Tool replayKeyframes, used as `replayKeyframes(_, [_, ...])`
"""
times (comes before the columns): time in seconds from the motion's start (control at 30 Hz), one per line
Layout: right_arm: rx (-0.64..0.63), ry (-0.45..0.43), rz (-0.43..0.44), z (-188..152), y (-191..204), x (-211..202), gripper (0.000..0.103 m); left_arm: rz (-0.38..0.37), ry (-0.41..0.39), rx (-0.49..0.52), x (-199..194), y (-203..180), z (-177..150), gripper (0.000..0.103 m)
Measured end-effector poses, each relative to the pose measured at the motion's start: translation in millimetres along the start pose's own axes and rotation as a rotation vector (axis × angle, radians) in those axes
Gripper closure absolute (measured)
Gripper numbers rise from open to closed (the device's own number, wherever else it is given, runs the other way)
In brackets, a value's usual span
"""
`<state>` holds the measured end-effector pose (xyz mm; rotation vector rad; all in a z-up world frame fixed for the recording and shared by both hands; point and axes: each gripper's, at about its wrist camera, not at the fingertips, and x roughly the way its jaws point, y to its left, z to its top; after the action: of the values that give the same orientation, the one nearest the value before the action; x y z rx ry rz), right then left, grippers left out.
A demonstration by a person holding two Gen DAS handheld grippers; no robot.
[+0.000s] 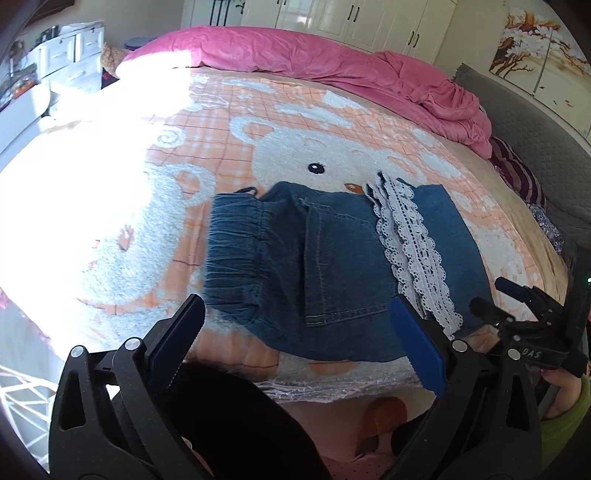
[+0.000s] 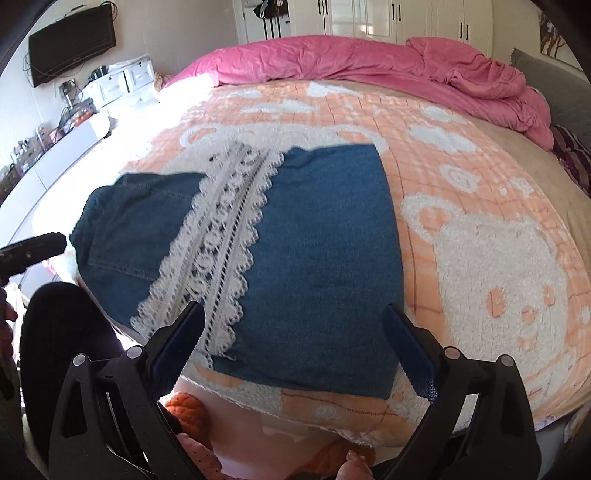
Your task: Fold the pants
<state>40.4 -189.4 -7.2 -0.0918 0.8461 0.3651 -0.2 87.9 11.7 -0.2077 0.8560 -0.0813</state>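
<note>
Denim, blue: folded pants with white lace-trimmed hems lie flat near the front edge of the bed, on a peach-and-white fleece blanket with a bear pattern. Elastic waistband at the left end, back pocket facing up. Lace band runs across the bundle, with a plain denim panel to its right.

Left gripper hovers above the near edge of the pants, jaws spread wide, nothing between them. Right gripper hangs over the lace and the right-hand denim panel, likewise released, blue pads apart, holding nothing. In the left wrist view the right gripper shows at the far right, just beside the pants' right end, a hand in a green sleeve behind it.

Crumpled pink duvet is bunched along the far side of the bed. White wardrobe doors stand behind it.
</note>
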Motion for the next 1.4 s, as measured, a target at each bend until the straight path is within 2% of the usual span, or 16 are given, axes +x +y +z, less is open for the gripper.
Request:
replayKeyframes(0.17, [-0.035,-0.044,0.039,31.4,14.1,-7.9,0.007,0.029,-0.013,-0.056,-8.5,25.4,-0.1,0.01])
replayKeyframes(0.33, [-0.116,-0.043,0.12,76.2,43.1,-2.9,0.007,0.044,0.002,-0.132,-7.3,52.4,-2.9,0.01])
replayKeyframes(0.53, [-0.161,0.056,0.301,124.6,85.9,30.2,0.007,0.0,0.024,-0.182,0.9,61.3,-5.7,0.01])
replayKeyframes(0.73, [-0.251,0.18,0.366,148.8,128.6,72.2,0.007,-0.059,0.054,-0.165,14.0,48.6,-7.3,0.01])
replayKeyframes(0.8, [-0.283,0.231,0.39,149.9,143.0,86.0,0.007,-0.084,0.071,-0.173,20.5,46.0,-8.0,0.014])
replayKeyframes(0.9, [-0.319,0.285,0.403,146.9,157.1,100.0,0.007,-0.138,0.099,-0.177,30.7,42.3,-8.8,0.028])
replayKeyframes(0.97, [-0.36,0.309,0.398,143.4,169.8,108.2,0.007,-0.159,0.115,-0.183,36.8,40.6,-9.3,0.044])
replayKeyframes(1.0, [-0.387,0.325,0.403,140.3,177.9,113.0,0.007,-0.172,0.123,-0.196,40.3,41.3,-10.1,0.048])
replayKeyframes(1.07, [-0.427,0.335,0.405,134.7,188.2,120.1,0.007,-0.185,0.128,-0.225,45.9,44.9,-11.4,0.054])
replayKeyframes(1.2, [-0.477,0.354,0.43,127.6,202.5,138.5,0.007,-0.212,0.129,-0.264,50.7,52.7,-13.5,0.056])
replayKeyframes(1.27, [-0.491,0.373,0.452,123.4,206.8,147.0,0.013,-0.215,0.126,-0.268,50.6,52.4,-13.5,0.056])
replayKeyframes(1.4, [-0.462,0.364,0.52,124.7,201.1,152.6,0.047,-0.227,0.123,-0.285,51.5,53.4,-13.5,0.055])
